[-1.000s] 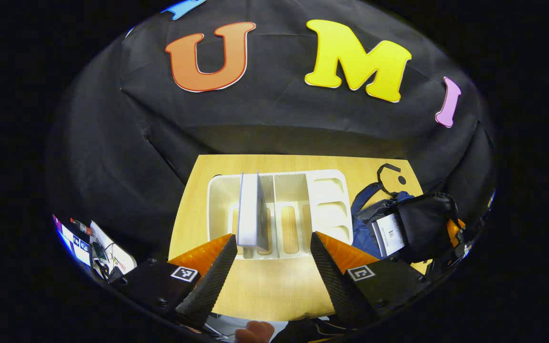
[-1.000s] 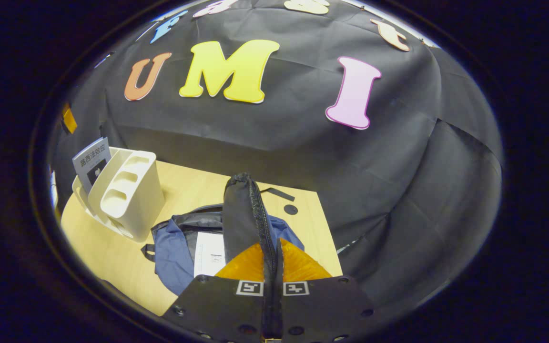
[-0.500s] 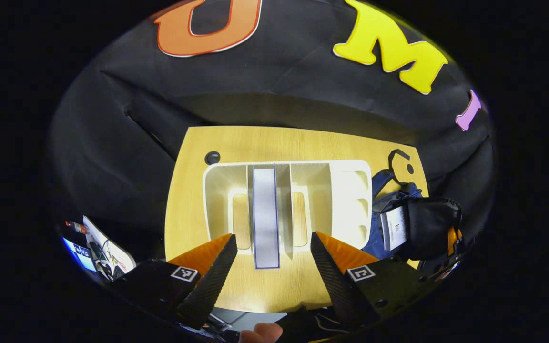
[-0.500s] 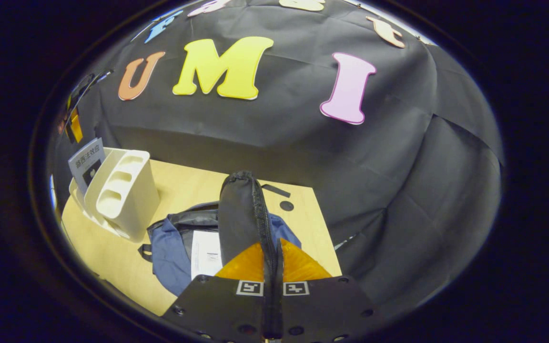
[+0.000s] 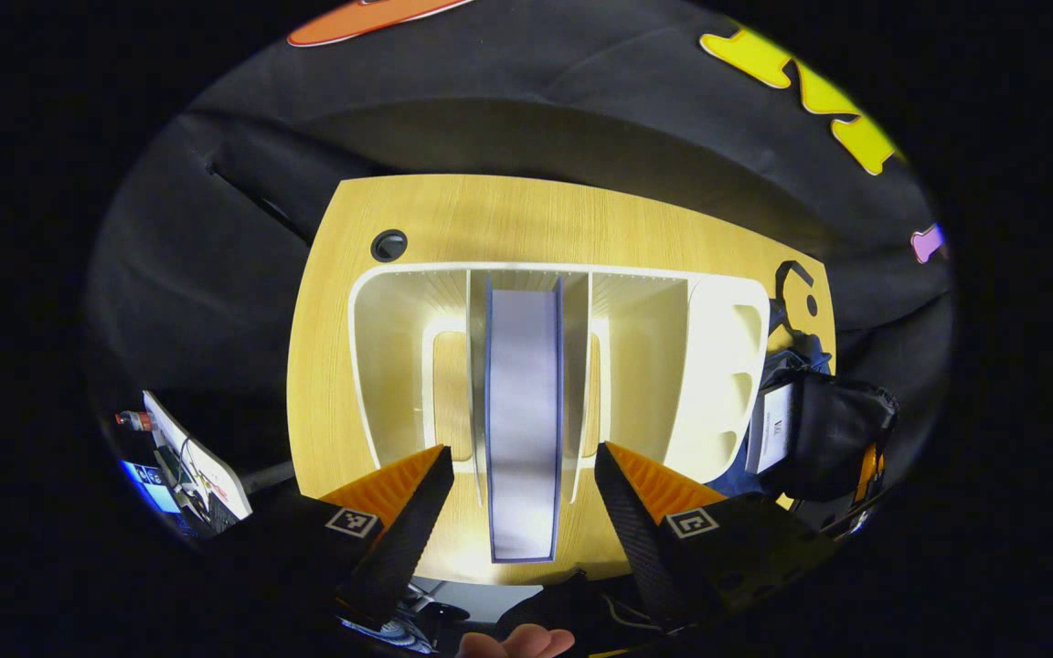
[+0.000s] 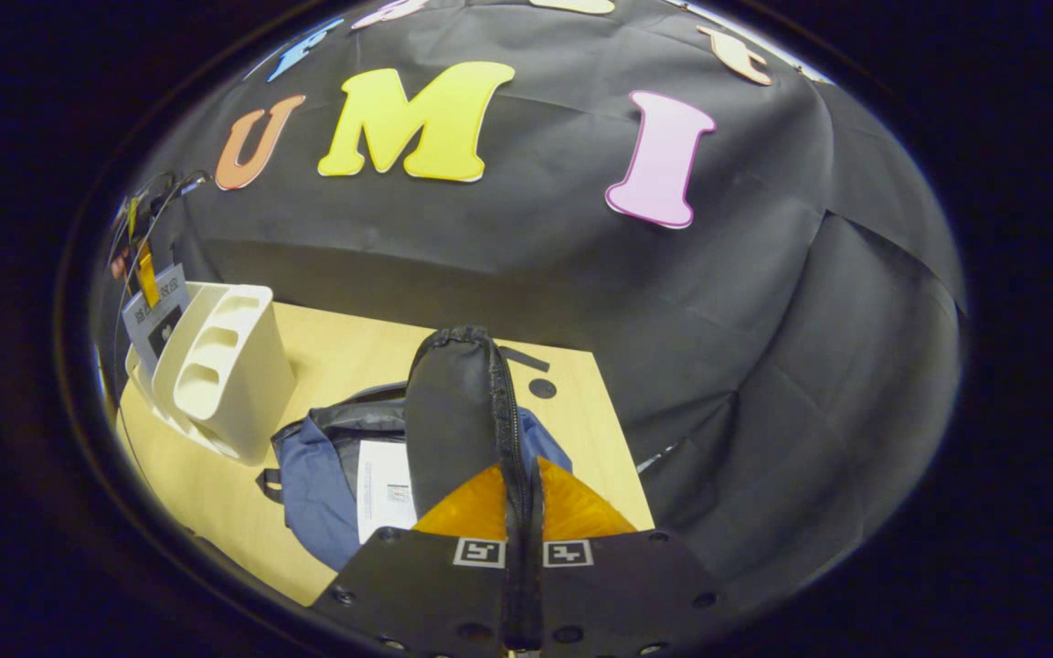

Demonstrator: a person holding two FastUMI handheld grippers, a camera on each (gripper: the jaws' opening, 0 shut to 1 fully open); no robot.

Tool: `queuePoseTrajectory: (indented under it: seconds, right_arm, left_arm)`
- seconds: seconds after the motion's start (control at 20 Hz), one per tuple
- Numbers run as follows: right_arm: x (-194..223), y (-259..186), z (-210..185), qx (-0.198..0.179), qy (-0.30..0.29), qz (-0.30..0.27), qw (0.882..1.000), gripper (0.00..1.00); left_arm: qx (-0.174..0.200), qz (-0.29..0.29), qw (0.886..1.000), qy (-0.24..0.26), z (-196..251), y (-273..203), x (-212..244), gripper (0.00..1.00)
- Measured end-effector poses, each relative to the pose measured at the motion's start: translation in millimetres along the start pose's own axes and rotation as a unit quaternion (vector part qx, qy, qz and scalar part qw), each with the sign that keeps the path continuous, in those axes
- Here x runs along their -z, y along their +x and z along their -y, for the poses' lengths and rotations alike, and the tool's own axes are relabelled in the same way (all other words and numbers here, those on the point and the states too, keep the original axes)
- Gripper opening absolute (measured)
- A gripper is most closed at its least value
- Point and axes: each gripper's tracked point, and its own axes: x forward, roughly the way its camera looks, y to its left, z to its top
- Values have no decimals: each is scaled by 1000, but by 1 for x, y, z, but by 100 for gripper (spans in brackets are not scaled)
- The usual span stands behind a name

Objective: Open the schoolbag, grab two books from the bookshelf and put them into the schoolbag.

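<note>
Schoolbag (image 6: 325, 475) lies on the bench (image 6: 216, 512), blue w/ its black flap (image 6: 453, 411) pulled up, so opening step looks done. Right gripper (image 6: 524, 512) has its fingers pressed together on the flap's zipper edge, holding the mouth open. One white book (image 6: 385, 489) already lies inside the bag, just beside the lifted flap, so by my read that's book 1 of 2 in. Bookshelf (image 5: 398, 366), a white divided rack, stands on the bench next to the bag; in left gripper view it's seen from above, w/ the second book (image 5: 524, 411) upright in the middle slot, blue-edged, pale top facing the camera. Left gripper (image 5: 524, 493) hangs right over that book, fingers spread wide, one each side, not touching it. Left to do, I judge: lower onto the book, pinch, lift it clear of the dividers, carry it over & drop it into the bag. Roughly past halfway. A thumb tip (image 5: 517, 642) shows at the bottom edge of left gripper view.
</note>
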Motion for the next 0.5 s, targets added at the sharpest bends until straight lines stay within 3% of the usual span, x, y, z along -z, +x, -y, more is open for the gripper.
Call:
queuePoseTrajectory:
  seconds: [0.05,0.2,0.5]
  right_arm:
    - [1,0,1,1,-1,0,1000,0]
    - [0,-1,1,3,-4,2,1000,0]
    - [1,1,3,3,-1,0,1000,0]
  left_arm:
    - [-4,-6,1000,3,-1,3,1,98]
    - [-17,-14,1000,10,-4,11,1,98]
    - [-21,-19,1000,-4,-5,23,1,84]
